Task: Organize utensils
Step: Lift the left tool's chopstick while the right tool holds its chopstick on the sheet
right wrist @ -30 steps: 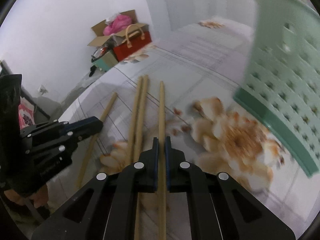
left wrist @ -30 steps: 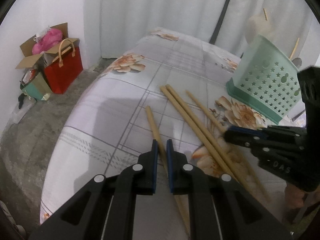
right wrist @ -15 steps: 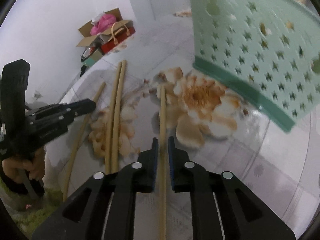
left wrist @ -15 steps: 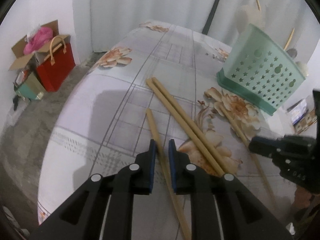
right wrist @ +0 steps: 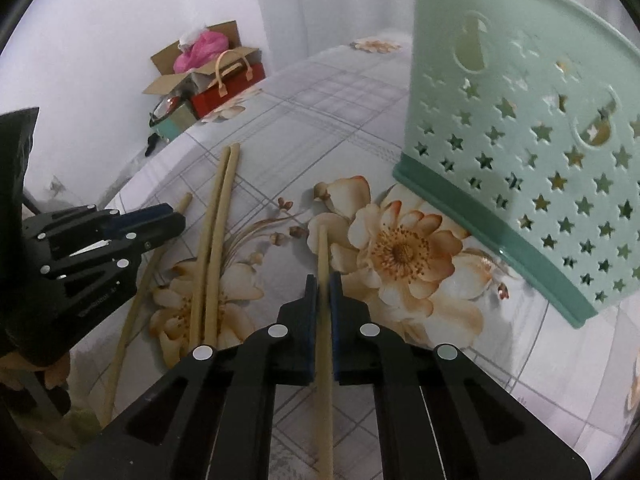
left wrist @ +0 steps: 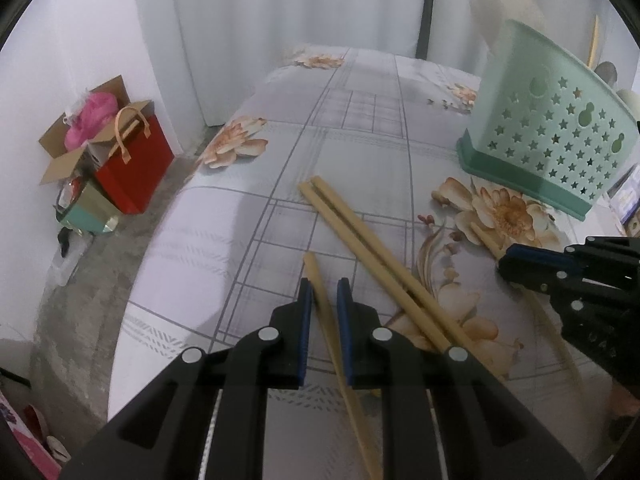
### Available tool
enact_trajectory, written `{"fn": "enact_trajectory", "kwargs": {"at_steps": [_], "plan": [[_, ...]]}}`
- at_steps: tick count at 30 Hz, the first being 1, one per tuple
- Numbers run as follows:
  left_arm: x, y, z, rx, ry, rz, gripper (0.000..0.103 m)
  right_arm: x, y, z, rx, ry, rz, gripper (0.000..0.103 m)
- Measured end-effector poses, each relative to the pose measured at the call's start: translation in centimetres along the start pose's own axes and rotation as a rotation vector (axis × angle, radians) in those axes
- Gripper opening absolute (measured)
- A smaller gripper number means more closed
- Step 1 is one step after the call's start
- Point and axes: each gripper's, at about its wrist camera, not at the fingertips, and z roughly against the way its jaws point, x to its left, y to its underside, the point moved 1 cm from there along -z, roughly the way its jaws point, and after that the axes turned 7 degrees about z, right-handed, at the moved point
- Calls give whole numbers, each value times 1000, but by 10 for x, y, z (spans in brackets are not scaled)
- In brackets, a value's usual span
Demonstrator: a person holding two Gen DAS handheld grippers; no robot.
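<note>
Four wooden chopsticks lie on the floral cloth (left wrist: 360,128), all on the near side of the green star-holed utensil basket (right wrist: 532,152), which serves as ref. One chopstick (right wrist: 323,264) sits nearest the basket base, tip on the big flower print just beside it; R gripper (right wrist: 324,280) is closed tight on it, pads pressing both sides, jaws just closing. A touching pair of chopsticks (left wrist: 360,236) lies farther from the basket, side by side, ungripped. The 4th chopstick (left wrist: 320,292) is farthest from the basket; L gripper (left wrist: 321,292) straddles it, jaws nearly closed, small gaps visible beside the stick, so not clearly clamped. Basket stands upright w/ utensil handles sticking out the top. Well away from the basket, on the floor: red bag (left wrist: 132,168) and cardboard box (left wrist: 68,156) w/ pink stuff.
</note>
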Motion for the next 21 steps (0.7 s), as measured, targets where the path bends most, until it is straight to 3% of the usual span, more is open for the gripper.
{"fn": "enact_trajectory", "kwargs": {"at_steps": [21], "plan": [[-1,1,0,-4,-12,-11,12,-6,5,6,4,-21,-34,4]]}}
